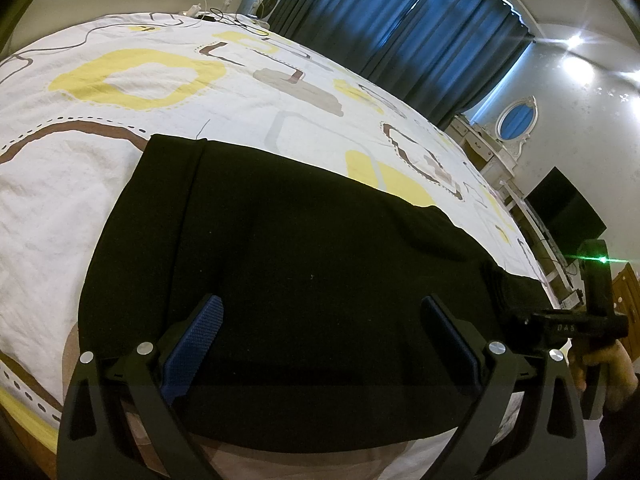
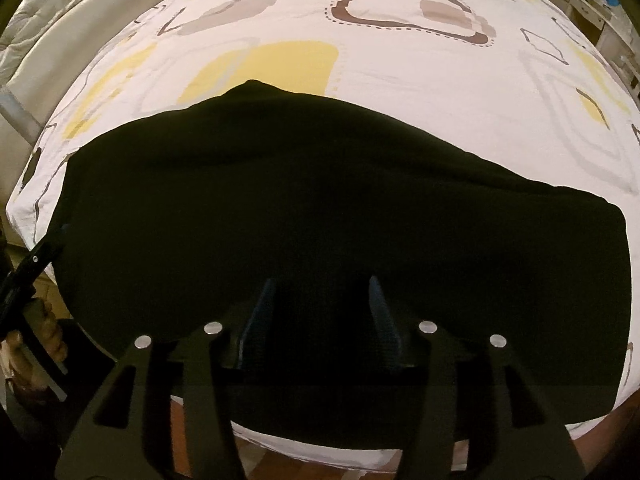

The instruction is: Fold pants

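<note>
Pants [image 1: 304, 240] near bed [image 1: 60, 208] edge; both hand-held grippers [image 1: 322, 316] [image 2: 322, 292] apart, gripping nothing.

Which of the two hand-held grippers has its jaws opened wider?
The left hand-held gripper: its blue pads stand far apart over the black pants; the right hand-held gripper shows a narrower gap.

- A home bedroom.
- A bed [image 1: 240, 92] fills both views, under a white sheet printed with yellow and brown shapes.
- Dark blue curtains [image 1: 400, 32] hang behind it.
- A white dressing table [image 1: 488, 152] with an oval mirror [image 1: 514, 122] stands by the wall.
- A black television [image 1: 564, 208] sits beside it.
</note>
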The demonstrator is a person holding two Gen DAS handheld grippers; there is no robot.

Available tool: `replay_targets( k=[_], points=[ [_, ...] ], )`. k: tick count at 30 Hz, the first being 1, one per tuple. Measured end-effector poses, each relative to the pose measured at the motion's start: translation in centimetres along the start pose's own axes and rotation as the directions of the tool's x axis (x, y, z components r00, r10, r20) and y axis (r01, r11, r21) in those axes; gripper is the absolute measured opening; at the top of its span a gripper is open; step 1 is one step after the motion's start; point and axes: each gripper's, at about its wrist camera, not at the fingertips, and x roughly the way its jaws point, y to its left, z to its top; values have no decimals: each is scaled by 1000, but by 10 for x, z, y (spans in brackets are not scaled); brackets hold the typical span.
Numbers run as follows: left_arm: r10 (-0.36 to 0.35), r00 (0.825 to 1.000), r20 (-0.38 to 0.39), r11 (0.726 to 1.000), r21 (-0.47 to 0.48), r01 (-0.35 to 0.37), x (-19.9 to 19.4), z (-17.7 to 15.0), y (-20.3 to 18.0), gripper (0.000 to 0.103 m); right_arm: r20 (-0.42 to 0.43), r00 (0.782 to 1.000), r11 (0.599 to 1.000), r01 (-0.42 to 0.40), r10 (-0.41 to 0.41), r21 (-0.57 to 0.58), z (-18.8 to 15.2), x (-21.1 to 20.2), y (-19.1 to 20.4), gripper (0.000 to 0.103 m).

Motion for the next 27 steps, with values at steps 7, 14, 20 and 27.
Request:
replay_targets(
  k=[7,14,20,27],
  points=[
    [-32,999,14,999,-28,32,-2,0,2,98,2,999,998,-54,54,18,2,2,-3,65],
    [-107,993,46,988,-104,112,-10,2,10,98,125,984,989,-133,123,71,-2,-34,-14,64],
    [-137,990,26,980,-142,139,-28,12,19,98,197,965,979,-191,173,77,-22,-66,-28,64],
    [-245,968,50,912,-327,248,-39,35,79,98,168,958,958,-256,233,126,-56,-67,-44,64]
  ],
)
